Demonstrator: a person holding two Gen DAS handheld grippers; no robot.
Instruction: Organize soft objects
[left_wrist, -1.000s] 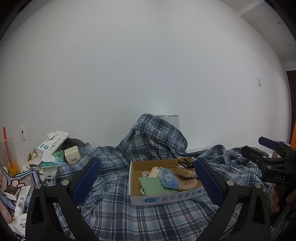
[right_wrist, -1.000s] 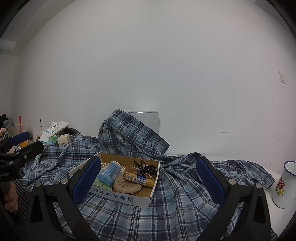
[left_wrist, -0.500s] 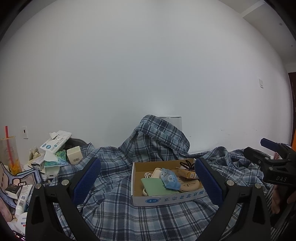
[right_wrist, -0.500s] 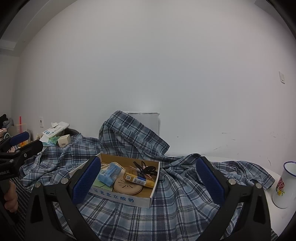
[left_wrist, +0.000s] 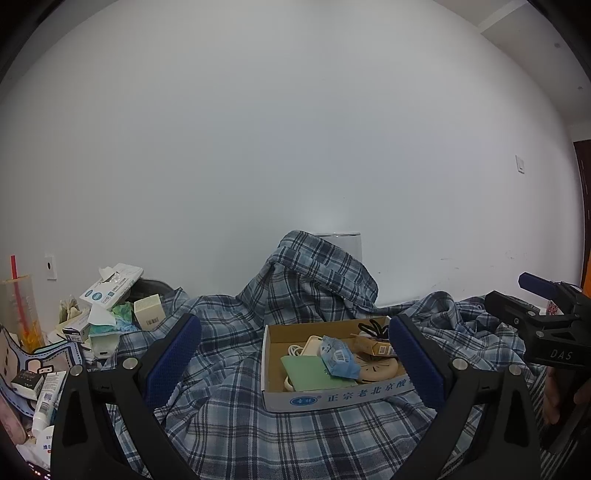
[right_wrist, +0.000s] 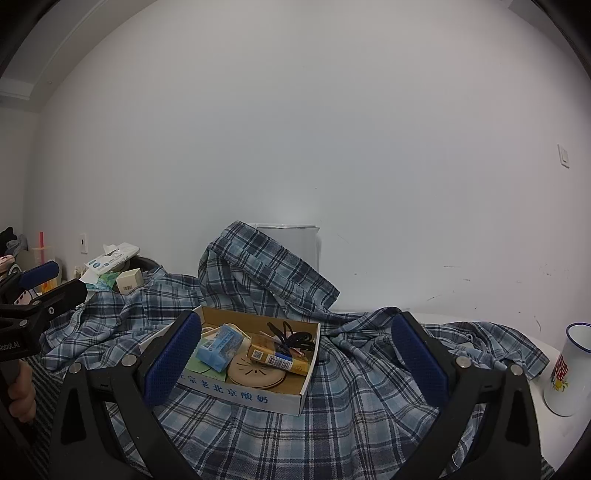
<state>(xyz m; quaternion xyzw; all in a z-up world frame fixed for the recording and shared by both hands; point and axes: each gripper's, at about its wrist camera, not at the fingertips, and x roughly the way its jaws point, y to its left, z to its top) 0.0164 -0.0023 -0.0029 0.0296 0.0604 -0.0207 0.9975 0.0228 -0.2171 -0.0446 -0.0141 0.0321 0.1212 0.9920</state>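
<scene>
A blue plaid shirt (left_wrist: 236, 410) (right_wrist: 354, 398) lies spread and rumpled over the table, part of it draped up over a white box at the wall. On the shirt sits a shallow cardboard box (left_wrist: 332, 397) (right_wrist: 258, 395) holding a blue packet (left_wrist: 338, 356) (right_wrist: 219, 347), a round tan disc, a yellow box and black hair ties. My left gripper (left_wrist: 295, 360) is open and held above the shirt, facing the cardboard box. My right gripper (right_wrist: 295, 360) is open too, held over the shirt in front of the box. Each gripper shows at the edge of the other's view.
A heap of tissue packs, small boxes and tubes (left_wrist: 99, 314) crowds the table's left end beside a plastic cup with a red straw (left_wrist: 18, 306). A white enamel mug (right_wrist: 567, 369) stands at the right. The wall runs close behind.
Both views have shifted only slightly; the left camera drifted a little left. The grippers stay open and the shirt and box have not moved.
</scene>
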